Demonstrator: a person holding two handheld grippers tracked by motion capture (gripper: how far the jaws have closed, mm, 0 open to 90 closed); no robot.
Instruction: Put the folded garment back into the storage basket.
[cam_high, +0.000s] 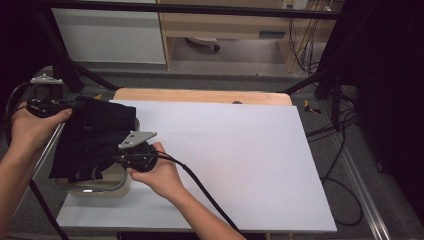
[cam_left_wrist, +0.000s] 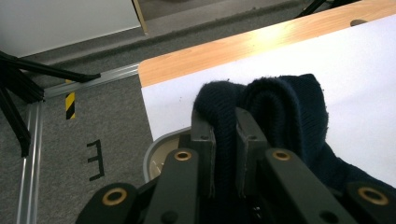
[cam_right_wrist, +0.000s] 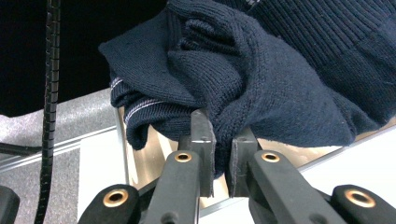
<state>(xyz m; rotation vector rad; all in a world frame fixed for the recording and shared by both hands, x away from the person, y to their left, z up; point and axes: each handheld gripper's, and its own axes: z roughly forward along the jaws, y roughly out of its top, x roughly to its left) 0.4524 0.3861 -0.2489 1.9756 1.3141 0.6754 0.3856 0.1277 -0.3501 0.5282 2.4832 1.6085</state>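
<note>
A dark navy knitted garment (cam_high: 95, 140) hangs bunched over a shallow beige round-cornered basin (cam_high: 107, 190), which sits at the near left corner of the white-covered worktop (cam_high: 240, 160). The left claw (cam_high: 75, 105), at the far side of the basin, pinches a thick fold of the knit between its jaws, as the left gripper view shows. The right claw (cam_high: 107, 162), at the basin's near right edge, is pressed onto a lower fold of the same garment (cam_right_wrist: 261, 79), just above the basin's rim (cam_right_wrist: 149, 158).
</note>
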